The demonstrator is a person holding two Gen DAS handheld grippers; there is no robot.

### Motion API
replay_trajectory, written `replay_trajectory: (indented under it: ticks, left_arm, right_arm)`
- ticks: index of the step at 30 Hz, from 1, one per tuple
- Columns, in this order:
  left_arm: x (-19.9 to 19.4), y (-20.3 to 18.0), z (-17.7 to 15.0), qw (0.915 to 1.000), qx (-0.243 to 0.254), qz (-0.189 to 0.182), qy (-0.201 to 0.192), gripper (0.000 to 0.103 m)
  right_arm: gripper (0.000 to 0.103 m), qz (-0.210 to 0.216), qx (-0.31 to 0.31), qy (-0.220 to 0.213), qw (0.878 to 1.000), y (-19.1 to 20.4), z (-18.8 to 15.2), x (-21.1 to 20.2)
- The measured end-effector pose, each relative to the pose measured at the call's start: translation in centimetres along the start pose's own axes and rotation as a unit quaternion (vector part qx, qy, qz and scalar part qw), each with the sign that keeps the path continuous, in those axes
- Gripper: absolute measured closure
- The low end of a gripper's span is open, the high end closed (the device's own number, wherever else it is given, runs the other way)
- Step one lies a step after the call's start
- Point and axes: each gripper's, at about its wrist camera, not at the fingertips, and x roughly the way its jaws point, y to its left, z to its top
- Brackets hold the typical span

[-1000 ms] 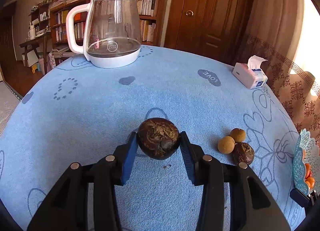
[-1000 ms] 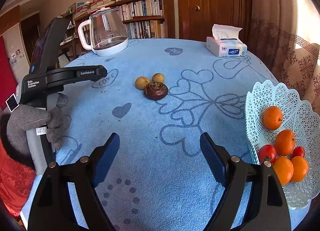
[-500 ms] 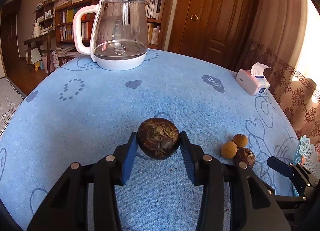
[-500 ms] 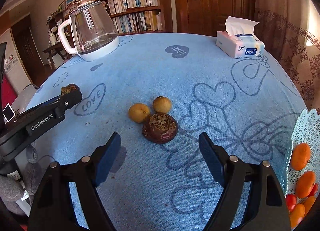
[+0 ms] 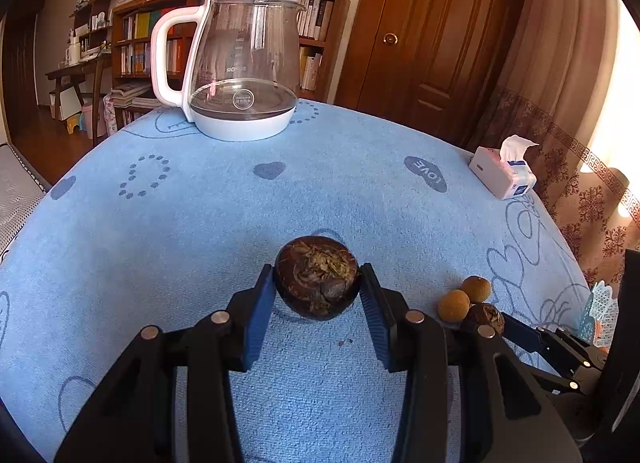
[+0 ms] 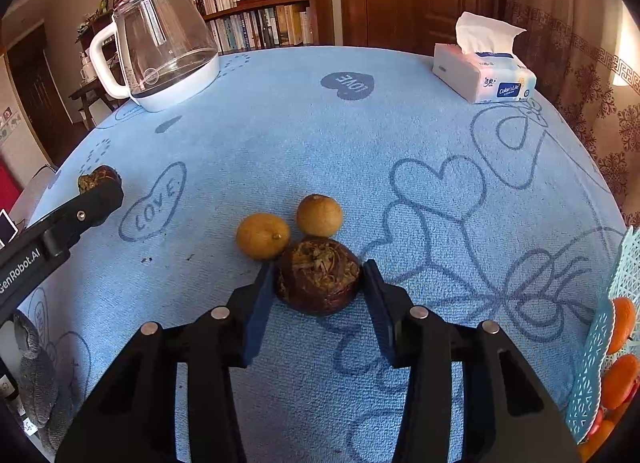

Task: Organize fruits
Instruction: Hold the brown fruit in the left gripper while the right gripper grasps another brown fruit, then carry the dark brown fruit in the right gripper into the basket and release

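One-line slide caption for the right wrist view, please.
Right claw, just closed around a dark brown fruit beside two small tan fruits on the blue tablecloth.

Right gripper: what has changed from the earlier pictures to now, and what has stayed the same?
The right gripper moved forward to the dark brown fruit beside two yellow-brown fruits; its jaws have just been closing and now flank this fruit. The left gripper stayed clamped on the other dark fruit.
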Motion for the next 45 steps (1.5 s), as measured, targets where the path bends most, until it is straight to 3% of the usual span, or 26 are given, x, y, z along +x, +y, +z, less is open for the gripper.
replay_trajectory:
  ticks: [24, 45]
  left_arm:
    - [-1.2, -1.6, -0.4, 0.9994, 0.025, -0.020, -0.015, 0.060]
    - [-2.3, -3.4, -1.1, 0.9971, 0.062, -0.027, -0.034, 0.060]
  right_arm:
    - [0.058, 0.005, -0.012, -0.022, 1.000, 1.0, -3.2, -5.0]
    - [0.058, -0.022, 0.043, -0.073, 0.996, -3.4, -3.5, -10.7]
